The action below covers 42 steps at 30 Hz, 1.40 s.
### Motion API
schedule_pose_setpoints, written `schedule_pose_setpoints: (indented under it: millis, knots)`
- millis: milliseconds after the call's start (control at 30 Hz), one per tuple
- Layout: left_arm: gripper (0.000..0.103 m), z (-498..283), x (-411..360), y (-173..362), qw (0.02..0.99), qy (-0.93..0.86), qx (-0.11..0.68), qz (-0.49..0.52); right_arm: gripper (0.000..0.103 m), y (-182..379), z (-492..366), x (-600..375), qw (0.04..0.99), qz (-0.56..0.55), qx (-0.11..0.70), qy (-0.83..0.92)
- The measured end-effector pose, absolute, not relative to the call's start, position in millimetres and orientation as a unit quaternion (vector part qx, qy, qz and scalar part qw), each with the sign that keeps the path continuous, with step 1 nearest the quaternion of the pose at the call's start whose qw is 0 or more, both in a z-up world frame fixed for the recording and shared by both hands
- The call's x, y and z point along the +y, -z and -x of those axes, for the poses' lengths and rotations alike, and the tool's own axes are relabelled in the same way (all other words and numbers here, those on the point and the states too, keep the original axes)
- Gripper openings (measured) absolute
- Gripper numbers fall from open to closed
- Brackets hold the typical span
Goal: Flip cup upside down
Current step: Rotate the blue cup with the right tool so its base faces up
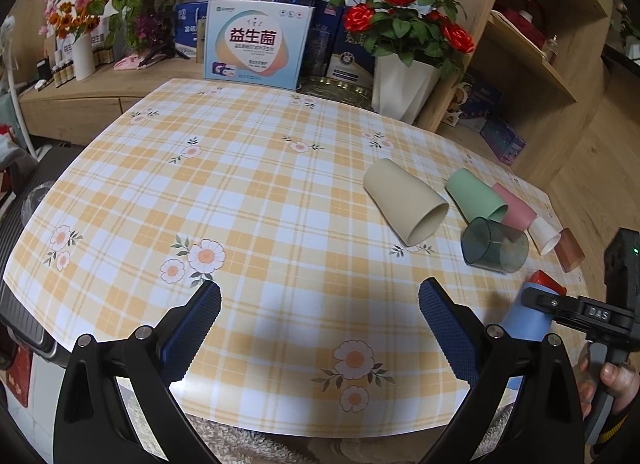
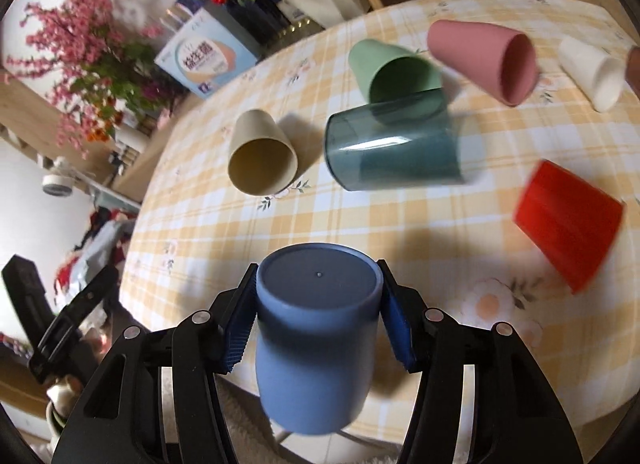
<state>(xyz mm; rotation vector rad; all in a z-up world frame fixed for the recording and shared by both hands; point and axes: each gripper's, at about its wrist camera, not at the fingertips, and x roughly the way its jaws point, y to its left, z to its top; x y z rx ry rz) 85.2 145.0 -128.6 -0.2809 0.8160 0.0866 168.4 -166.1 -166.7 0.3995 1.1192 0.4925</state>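
Blue cup (image 2: 316, 328) sits clamped in my right tool (image 2: 318, 312), its flat base turned toward the camera and its body running back between the two ribbed pads, which press on its sides. It hangs over the near edge of the worktop (image 2: 400, 216) rather than resting on it.

Ahead of that tool and slightly right, a clear teal cup (image 2: 392, 148) lies on its side; just behind it a green cup (image 2: 394, 72) lies with its mouth toward me, the two overlapping in view. Ahead and left lies a beige cup (image 2: 262, 152), mouth toward me. Farther ahead to the right are a pink cup (image 2: 484, 58) and a white cup (image 2: 592, 70), both on their sides. To the right of the tool is a red cup (image 2: 568, 220), blurred.

My left tool (image 1: 320, 304) hovers above the checked cloth with its pads spread wide and nothing between them. From it, the blue cup (image 1: 524, 320) shows off to the right, gripped by the other tool, and the cluster of cups lies ahead on the right.
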Motion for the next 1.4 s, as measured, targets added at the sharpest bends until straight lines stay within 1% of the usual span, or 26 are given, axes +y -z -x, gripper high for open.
schedule_pose_setpoints:
  millis: [367,600,933,1200,1400]
  knots:
    - [0.097,-86,126,121,0.911,-0.036,0.392,0.124,0.054,142,-161,-208,0.833,-0.197,0.476,-0.202]
    - [0.097,-88,123,118,0.912,-0.039,0.393,0.115,0.054,131,-164,-219,0.864,-0.117,0.466,-0.150]
    - [0.097,-88,123,119,0.912,-0.041,0.393,0.114,0.054,139,-166,-205,0.868,-0.028,0.482,-0.115]
    - [0.097,-87,128,123,0.910,-0.044,0.395,0.119,0.054,139,-166,-185,0.868,0.026,0.483,-0.115]
    - [0.097,-87,128,123,0.910,-0.044,0.394,0.118,0.054,139,-166,-178,0.868,0.039,0.482,-0.117]
